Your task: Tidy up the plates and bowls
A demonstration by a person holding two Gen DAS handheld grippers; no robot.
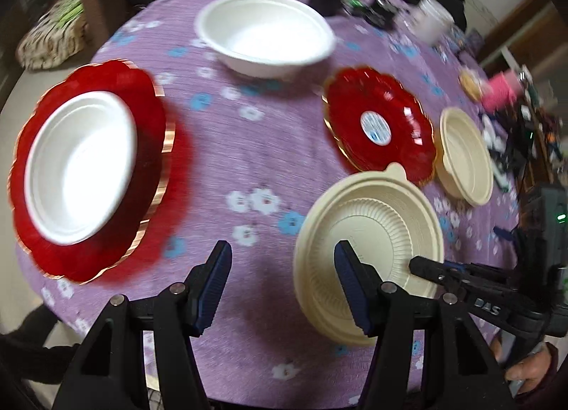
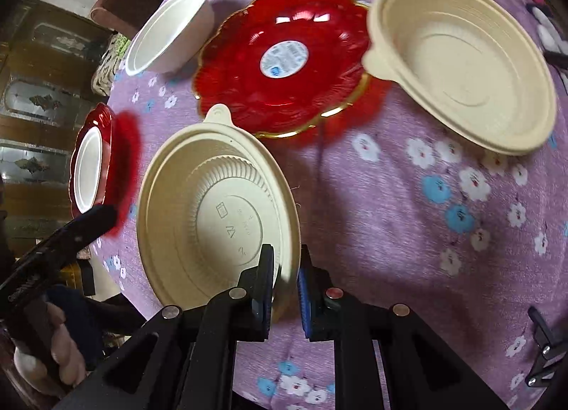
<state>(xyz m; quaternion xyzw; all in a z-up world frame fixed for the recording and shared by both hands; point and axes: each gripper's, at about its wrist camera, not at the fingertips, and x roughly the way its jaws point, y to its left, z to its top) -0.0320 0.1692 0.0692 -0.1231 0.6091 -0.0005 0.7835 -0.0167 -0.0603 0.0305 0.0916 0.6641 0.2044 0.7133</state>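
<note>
Right gripper (image 2: 285, 289) narrow, pinching cream bowl (image 2: 216, 211) rim. Left gripper (image 1: 280, 285) wide, empty. Lift level; carry to second cream bowl (image 2: 461, 61); nest gently, avoid red plate (image 2: 284, 61).

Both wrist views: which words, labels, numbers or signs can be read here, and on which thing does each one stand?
"DAS": white letters on the black right claw arm, in the left wrist view.
Round white and blue sticker on the empty red scalloped plastic plate: print too blurred to read.
Embossed marks on the cream ribbed plastic bowl base: symbols only, too faint to read.
</note>
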